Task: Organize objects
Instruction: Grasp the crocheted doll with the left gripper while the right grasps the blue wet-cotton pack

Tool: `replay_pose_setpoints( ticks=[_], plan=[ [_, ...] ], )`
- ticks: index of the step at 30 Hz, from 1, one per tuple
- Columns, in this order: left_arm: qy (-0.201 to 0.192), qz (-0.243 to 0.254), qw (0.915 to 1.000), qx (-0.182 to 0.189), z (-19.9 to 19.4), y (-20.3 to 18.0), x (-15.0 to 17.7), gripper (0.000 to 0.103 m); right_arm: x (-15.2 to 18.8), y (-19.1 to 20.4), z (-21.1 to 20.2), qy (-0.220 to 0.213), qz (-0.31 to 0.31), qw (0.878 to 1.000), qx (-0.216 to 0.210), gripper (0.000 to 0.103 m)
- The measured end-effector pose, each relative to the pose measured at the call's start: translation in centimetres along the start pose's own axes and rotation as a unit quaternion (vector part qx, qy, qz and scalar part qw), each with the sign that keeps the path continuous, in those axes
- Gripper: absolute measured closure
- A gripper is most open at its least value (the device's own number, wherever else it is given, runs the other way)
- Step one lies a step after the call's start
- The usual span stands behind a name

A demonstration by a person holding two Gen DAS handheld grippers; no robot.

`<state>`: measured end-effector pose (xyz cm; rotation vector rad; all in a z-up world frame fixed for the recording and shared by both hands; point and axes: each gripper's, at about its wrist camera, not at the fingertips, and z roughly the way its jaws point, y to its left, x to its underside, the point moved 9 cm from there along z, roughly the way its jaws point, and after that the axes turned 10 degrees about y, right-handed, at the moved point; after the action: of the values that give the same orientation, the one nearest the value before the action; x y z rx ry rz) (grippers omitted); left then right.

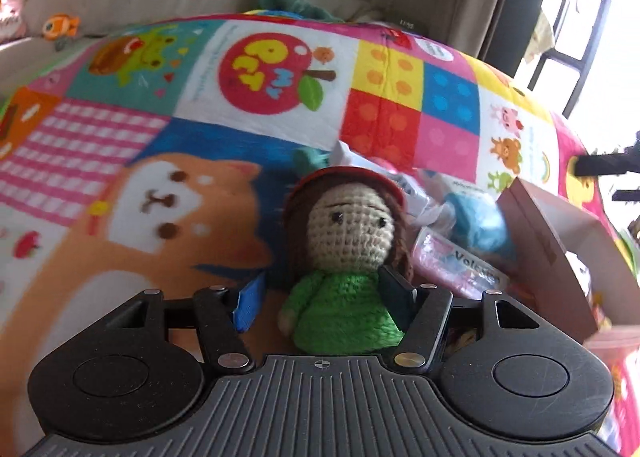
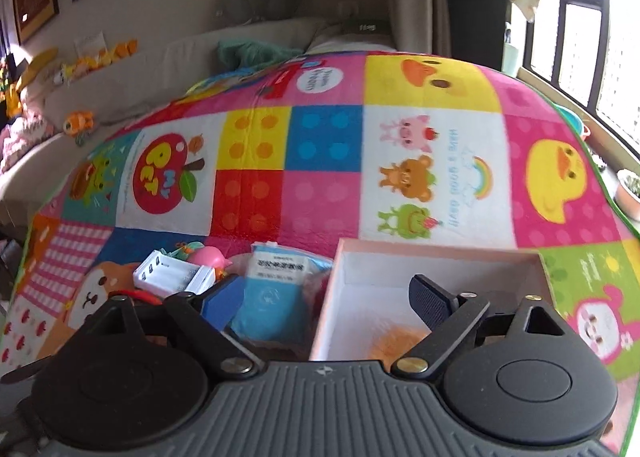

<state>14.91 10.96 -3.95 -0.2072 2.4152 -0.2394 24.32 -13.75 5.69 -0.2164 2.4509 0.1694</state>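
Note:
A crochet doll [image 1: 344, 257] with a green body, brown hair and a red hat sits between the fingers of my left gripper [image 1: 324, 293]; the right finger touches its side, the blue left pad [image 1: 250, 299] stands a little apart. A pink-walled white box [image 2: 432, 277] stands open under my right gripper [image 2: 328, 303], which is open and empty; an orange fuzzy thing [image 2: 396, 341] lies inside. The box also shows in the left wrist view [image 1: 560, 241]. A blue packet [image 2: 276, 297], a white holder [image 2: 172, 275] and a pink toy [image 2: 210, 257] lie left of the box.
All lies on a colourful patchwork play mat [image 2: 328, 161]. A beige sofa [image 2: 160, 65] with small toys runs along the far left. A window [image 2: 580, 17] is at the right. A pink packet [image 1: 460, 265] and blue packet [image 1: 480, 225] lie behind the doll.

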Motion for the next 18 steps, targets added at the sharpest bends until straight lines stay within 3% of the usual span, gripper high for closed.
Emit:
replay_pose_setpoints(
  ticks=[3, 6, 9, 12, 18],
  plan=[
    [0.006, 0.033, 0.9994, -0.009, -1.1, 1.2, 0.5, 0.043, -1.9, 2.4, 4.1, 0.024, -0.027, 0.999, 0.014, 0.029],
    [0.023, 0.063, 0.9977, 0.010, -1.7, 1.4, 1.5, 0.045, -3.0, 3.8, 8.8, 0.061, -0.020, 0.998, 0.029, 0.037],
    [0.030, 0.075, 0.9964, 0.026, -2.3, 1.5, 2.2, 0.045, -3.4, 4.7, 12.7, 0.085, -0.028, 0.994, 0.068, 0.038],
    [0.033, 0.056, 0.9970, 0.043, -2.7, 2.0, 2.4, 0.045, -3.3, 5.0, 14.6, 0.097, -0.031, 0.990, 0.093, 0.038],
    [0.026, 0.020, 0.9981, 0.051, -2.6, 2.8, 2.1, 0.046, -0.2, 6.9, 12.6, 0.130, -0.038, 0.990, 0.024, 0.042]
  ],
)
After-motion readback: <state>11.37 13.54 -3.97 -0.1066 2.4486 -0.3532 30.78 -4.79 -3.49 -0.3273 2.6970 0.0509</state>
